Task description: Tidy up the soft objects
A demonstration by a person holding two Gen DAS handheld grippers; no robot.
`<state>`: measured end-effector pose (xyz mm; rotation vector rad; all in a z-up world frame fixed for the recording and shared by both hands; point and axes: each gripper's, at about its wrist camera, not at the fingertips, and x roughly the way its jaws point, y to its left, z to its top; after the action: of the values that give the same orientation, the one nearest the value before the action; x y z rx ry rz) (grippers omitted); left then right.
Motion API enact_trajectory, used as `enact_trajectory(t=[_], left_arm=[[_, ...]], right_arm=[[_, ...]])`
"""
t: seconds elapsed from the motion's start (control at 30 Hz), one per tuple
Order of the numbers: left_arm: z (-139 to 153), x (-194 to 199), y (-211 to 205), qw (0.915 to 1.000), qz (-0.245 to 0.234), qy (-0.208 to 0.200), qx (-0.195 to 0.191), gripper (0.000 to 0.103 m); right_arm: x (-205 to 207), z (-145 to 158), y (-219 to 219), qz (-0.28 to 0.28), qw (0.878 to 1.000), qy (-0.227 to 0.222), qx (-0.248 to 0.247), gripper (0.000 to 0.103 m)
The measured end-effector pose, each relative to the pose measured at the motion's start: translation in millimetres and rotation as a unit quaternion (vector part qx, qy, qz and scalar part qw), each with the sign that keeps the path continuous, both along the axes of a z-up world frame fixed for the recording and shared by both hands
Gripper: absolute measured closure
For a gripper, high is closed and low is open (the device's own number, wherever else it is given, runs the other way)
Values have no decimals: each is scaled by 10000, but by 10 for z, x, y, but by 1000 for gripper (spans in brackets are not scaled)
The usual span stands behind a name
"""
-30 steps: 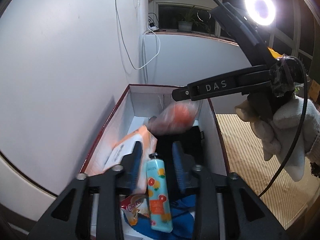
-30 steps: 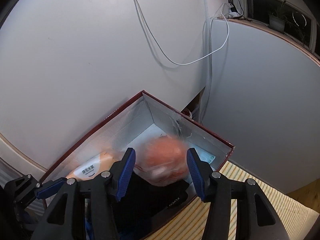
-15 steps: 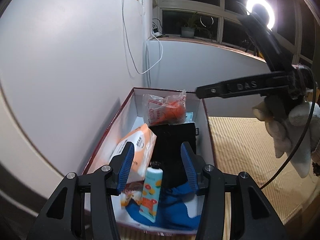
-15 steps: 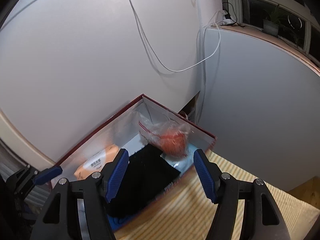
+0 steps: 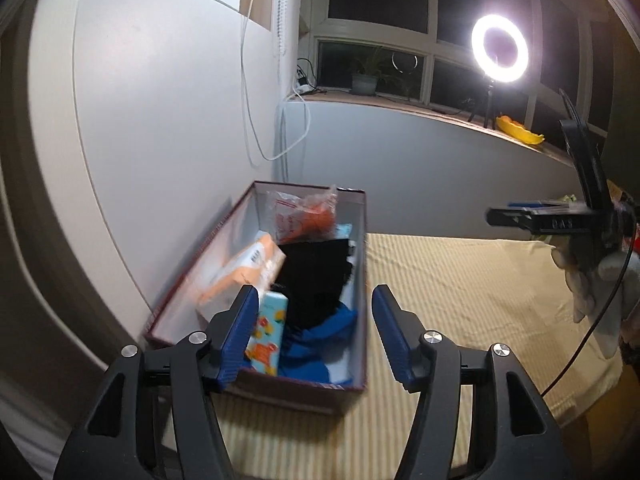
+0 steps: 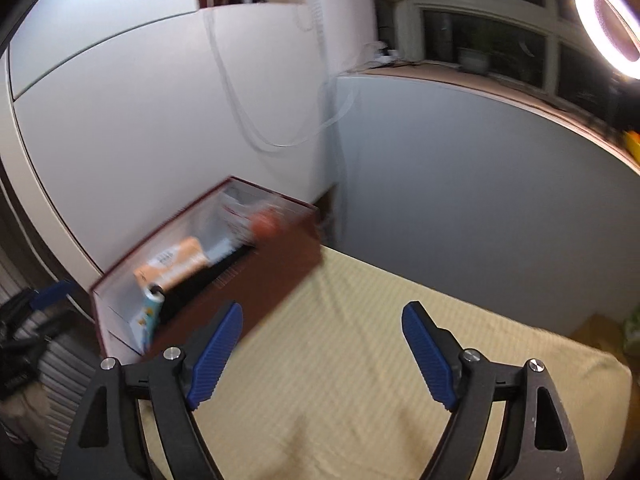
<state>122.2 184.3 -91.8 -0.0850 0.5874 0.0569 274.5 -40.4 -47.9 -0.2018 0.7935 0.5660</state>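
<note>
A dark red box (image 5: 362, 280) (image 6: 280, 264) stands in the corner on the yellow striped cloth. Inside it lie an orange thing in a clear bag (image 5: 308, 218) (image 6: 264, 226), an orange tissue pack (image 5: 240, 268) (image 6: 172, 266), a black cloth (image 5: 316, 276), a blue cloth (image 5: 316, 344) and a light blue tube (image 5: 268, 332) (image 6: 150, 312). My left gripper (image 5: 314, 334) hangs above the box's near end, jaws opening, nothing between them. My right gripper (image 6: 322, 356) is over the bare cloth to the right of the box, jaws opening and empty.
The yellow striped cloth (image 5: 460, 288) (image 6: 360, 360) stretches right of the box. White walls close in on the left and behind. A ring light (image 5: 499, 49) and a potted plant (image 5: 366, 78) stand on the window sill. A white cable (image 5: 256, 100) hangs down the wall.
The right gripper let go of the bagged orange thing into the box's far end, then pulled back to the right while opening. The left gripper drew back from the box and widened.
</note>
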Motion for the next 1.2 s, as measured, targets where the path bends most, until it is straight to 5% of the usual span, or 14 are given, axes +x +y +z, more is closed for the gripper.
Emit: enact_trajectory(t=[0.27,0.63,0.9,1.07,1.2], left_arm=[[-148,-117,-468,9995,-299,86,-19,45],[-487,131,-1184,9949,-888,428,-211,44],[-621,77,-1313,9948,-806,496,-387,44],[-646,-69,-1252,9968,-556,444,-354,44],[-644,-167,-1225,9974,-467,418,-345,44]], right_arm=[[-155,-283,-1155,-989,9949,-7,-209,23],[-104,-794,-2375,-2299,9717,128,-522,23],[-13,-1070,-2699,-2733,9579,175,-861,23],[14,-1180,-2849,-2788,9572,454,-628,23],[38,-1211,-2795,-2682,9590,515,-758,11]])
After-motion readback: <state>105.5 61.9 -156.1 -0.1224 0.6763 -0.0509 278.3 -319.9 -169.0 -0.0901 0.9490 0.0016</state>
